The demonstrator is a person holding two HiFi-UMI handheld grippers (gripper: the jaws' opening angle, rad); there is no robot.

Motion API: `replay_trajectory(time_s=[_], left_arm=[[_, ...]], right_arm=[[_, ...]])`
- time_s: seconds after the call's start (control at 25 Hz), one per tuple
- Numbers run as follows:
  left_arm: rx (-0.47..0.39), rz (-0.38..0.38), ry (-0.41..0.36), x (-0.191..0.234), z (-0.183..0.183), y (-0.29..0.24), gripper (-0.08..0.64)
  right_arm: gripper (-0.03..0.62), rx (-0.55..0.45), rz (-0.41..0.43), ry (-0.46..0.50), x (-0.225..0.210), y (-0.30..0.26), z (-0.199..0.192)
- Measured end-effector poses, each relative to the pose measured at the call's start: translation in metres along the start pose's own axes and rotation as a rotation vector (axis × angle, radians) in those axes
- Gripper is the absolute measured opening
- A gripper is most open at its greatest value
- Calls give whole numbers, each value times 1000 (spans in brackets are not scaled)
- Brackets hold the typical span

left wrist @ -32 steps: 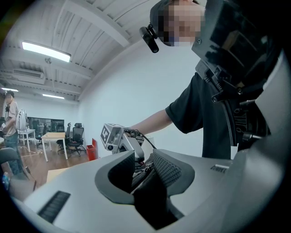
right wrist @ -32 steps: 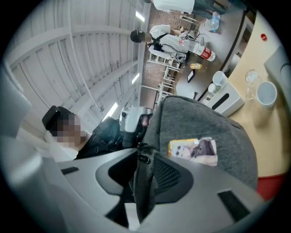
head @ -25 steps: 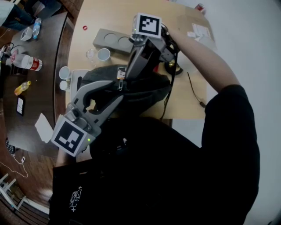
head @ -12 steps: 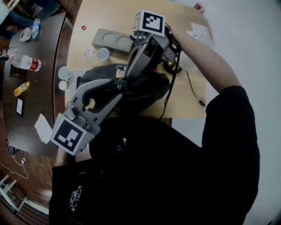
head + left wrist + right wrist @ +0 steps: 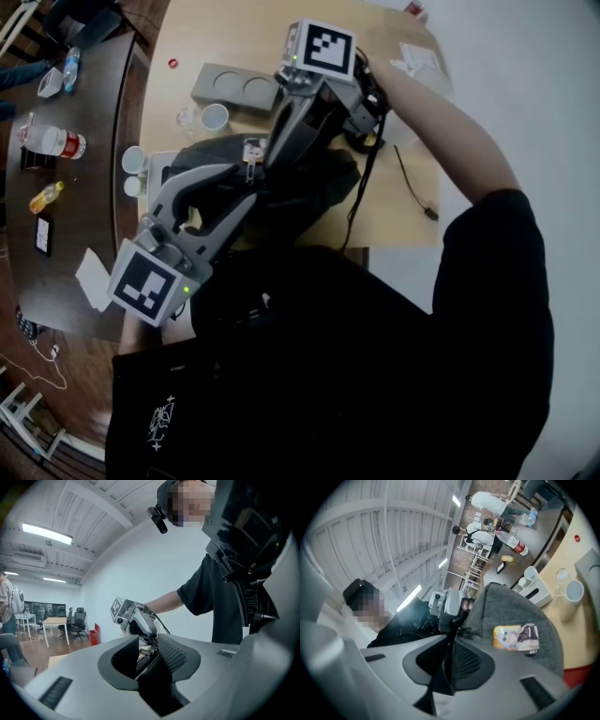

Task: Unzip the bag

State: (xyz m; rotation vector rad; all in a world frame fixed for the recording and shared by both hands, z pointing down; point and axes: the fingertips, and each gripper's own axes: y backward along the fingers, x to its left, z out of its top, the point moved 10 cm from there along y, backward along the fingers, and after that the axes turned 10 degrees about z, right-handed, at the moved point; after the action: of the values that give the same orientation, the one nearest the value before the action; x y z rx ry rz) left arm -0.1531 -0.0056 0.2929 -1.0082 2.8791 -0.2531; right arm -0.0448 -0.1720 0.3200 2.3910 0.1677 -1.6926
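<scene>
Head view is dim and greyish, with flat overhead light on the tan table [image 5: 234, 37]; the bag [image 5: 328, 187] is a near-black mass with little detail; both gripper views bend strongly towards dark, vignetted edges; ceiling strip lights [image 5: 47, 534] glare white; the nearest foreground is soft.

Open-plan office or laboratory hall. A high white ribbed ceiling [image 5: 93, 522] carries strip lights [image 5: 47, 533]; desks [image 5: 55, 620] with swivel chairs [image 5: 79, 619] stand at the rear. Nearby, a pale wooden table [image 5: 234, 37] and a dark table [image 5: 89, 216] hold cups [image 5: 215, 116] and bottles [image 5: 54, 142].
</scene>
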Motion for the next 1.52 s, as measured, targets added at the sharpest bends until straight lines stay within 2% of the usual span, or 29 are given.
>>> replay_trajectory(time_s=[0.2, 0.32, 0.4, 0.56, 0.64, 0.88, 1.04, 1.08, 1.12, 1.16, 1.28, 1.36, 1.44, 1.48, 1.52], left_arm=[[-1, -5, -10, -2, -1, -3, 123], [-5, -9, -14, -2, 0, -1, 123], [-14, -7, -18, -1, 1, 0, 123], [-21, -10, -22, -3, 5, 1, 123], [-20, -15, -27, -4, 4, 0, 124], [-42, -8, -13, -4, 1, 4, 123], [-94, -3, 62, 3, 8, 15, 123], [-104, -5, 71, 8, 13, 20, 95], [-110, -9, 70, 14, 17, 23, 86], [-113, -12, 60, 21, 22, 26, 46], [-102, -20, -1, 44, 32, 27, 34], [-56, -82, -42, 56, 34, 23, 17], [11, -190, -53, 66, 35, 15, 17], [45, -247, -44, 71, 35, 10, 31], [76, -303, -28, 75, 35, 6, 91]], right_arm=[[44, -39, -140, 29, 15, 0, -8], [27, -116, -258, 17, 28, -4, -13], [8, -217, -318, 4, 33, -4, -20], [6, -475, -370, 0, 43, -9, -48], [6, -570, -396, 12, 43, -12, -61], [6, -789, -394, 50, 42, -22, -86], [6, -869, -373, 62, 40, -27, -96], [6, -879, -365, 69, 40, -28, -97], [6, -887, -357, 77, 40, -30, -99], [6, -894, -351, 86, 40, -32, -100], [6, -904, -344, 100, 39, -33, -105], [6, -905, -352, 106, 39, -33, -107], [6, -904, -364, 117, 39, -32, -106], [6, -904, -366, 122, 38, -32, -106], [6, -904, -367, 126, 38, -32, -106]])
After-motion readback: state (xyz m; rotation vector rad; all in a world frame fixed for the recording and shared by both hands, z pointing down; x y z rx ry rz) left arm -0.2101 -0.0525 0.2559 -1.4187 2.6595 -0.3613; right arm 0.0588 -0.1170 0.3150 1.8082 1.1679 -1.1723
